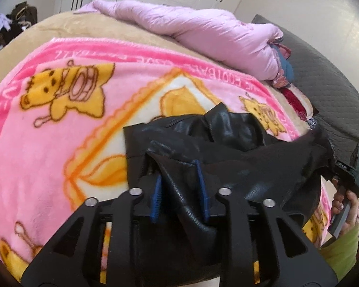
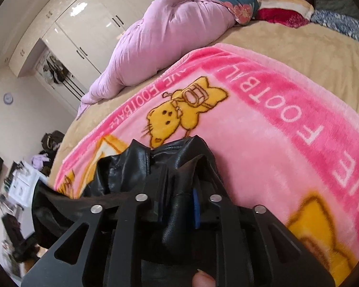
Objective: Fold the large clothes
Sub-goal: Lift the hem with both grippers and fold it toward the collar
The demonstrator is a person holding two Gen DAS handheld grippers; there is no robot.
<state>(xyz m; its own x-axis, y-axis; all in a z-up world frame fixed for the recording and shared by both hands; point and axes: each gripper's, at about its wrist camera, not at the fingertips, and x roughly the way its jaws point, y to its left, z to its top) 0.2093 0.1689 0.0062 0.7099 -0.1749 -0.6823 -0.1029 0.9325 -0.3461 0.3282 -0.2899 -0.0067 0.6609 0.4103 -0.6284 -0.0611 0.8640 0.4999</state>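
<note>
A black leather jacket (image 1: pixel 227 138) hangs bunched between my two grippers above a pink cartoon blanket (image 1: pixel 47 129) on the bed. My left gripper (image 1: pixel 179 184) is shut on a fold of the jacket, pinched between its blue pads. My right gripper (image 2: pixel 179 198) is shut on another fold of the jacket (image 2: pixel 122 167); it also shows at the right edge of the left wrist view (image 1: pixel 347 179), gripping the jacket's far end. The jacket sags between the two grips.
A lilac duvet (image 1: pixel 203 28) lies rolled along the far side of the bed, with pillows (image 2: pixel 284 9) beside it. A grey quilted headboard (image 1: pixel 328 76) stands at the right. White wardrobes (image 2: pixel 91 24) line the wall. Clutter (image 2: pixel 24 184) lies on the floor left of the bed.
</note>
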